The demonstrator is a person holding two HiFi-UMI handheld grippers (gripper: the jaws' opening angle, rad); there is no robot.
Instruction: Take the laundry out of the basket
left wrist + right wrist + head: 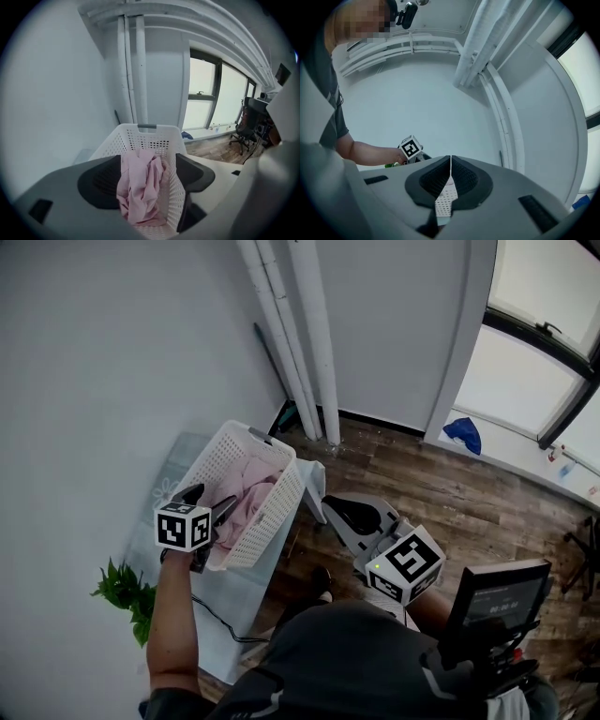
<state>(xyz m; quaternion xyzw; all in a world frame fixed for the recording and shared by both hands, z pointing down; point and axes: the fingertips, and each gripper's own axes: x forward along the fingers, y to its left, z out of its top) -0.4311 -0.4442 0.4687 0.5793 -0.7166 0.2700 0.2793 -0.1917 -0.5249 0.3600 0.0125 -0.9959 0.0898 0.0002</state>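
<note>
The left gripper's fingers [99, 183] are standing spread apart, gripping nothing, and the pink laundry [140, 187] is showing in the gap between them without either pad pressing on it. The left gripper [212, 512] is tilting down over the near left rim of the white perforated basket [281, 507], with its marker cube sitting just above the person's hand.

The laundry is lying bunched up inside the basket, leaning toward the left wall and reaching most of the way up it. The basket is resting on a pale table [253, 598] set against the wall, and a dark cable is trailing across the table's near part.

The right gripper's fingers [436, 180] are pressing together with only a thin seam between them and nothing caught there. The right gripper [330, 504] is hovering beside the basket's right wall, clear of it, pointing toward the basket.

A green plant [127, 589] is poking out at the table's left edge. White pipes [300, 334] are running up the corner behind the basket, above a wooden floor [441, 484].
</note>
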